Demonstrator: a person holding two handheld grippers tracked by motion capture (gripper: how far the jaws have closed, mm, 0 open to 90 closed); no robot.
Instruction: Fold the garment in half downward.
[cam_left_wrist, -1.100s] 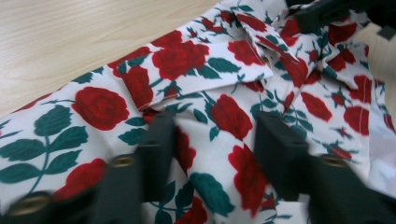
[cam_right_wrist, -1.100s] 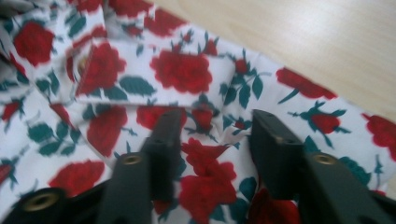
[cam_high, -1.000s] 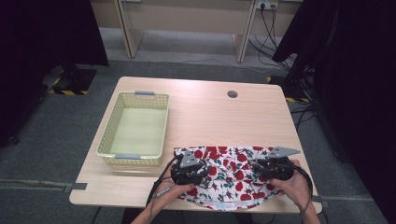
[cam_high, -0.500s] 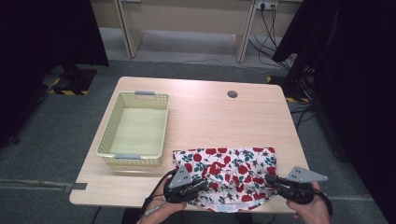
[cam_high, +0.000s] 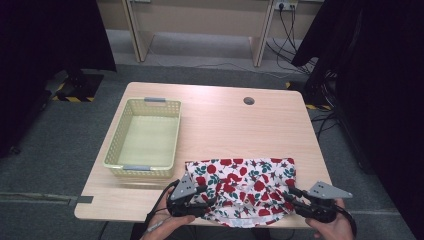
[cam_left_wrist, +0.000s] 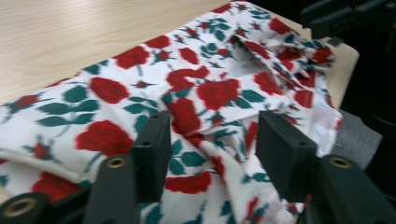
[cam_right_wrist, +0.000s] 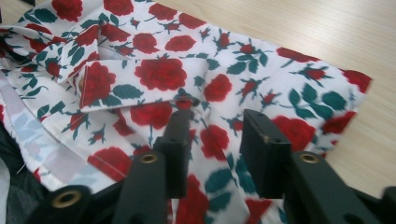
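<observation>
Done: you've spread the floral cloth (cam_high: 240, 187) flat by the table's (cam_high: 225, 125) near edge | Grippers: your left gripper (cam_high: 197, 204) and right gripper (cam_high: 300, 202) have just been opening, jaws parted over the fabric, pinching nothing | Left: folding, then the empty basket (cam_high: 145, 137).

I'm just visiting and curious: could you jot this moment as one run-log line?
floral cloth: flat at table near edge | left gripper: jaws just opened, over cloth | right gripper: jaws just opened, over cloth | basket: empty

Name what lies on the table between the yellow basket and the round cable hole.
Nothing: the high view shows bare wooden tabletop between the basket and the hole.
</observation>
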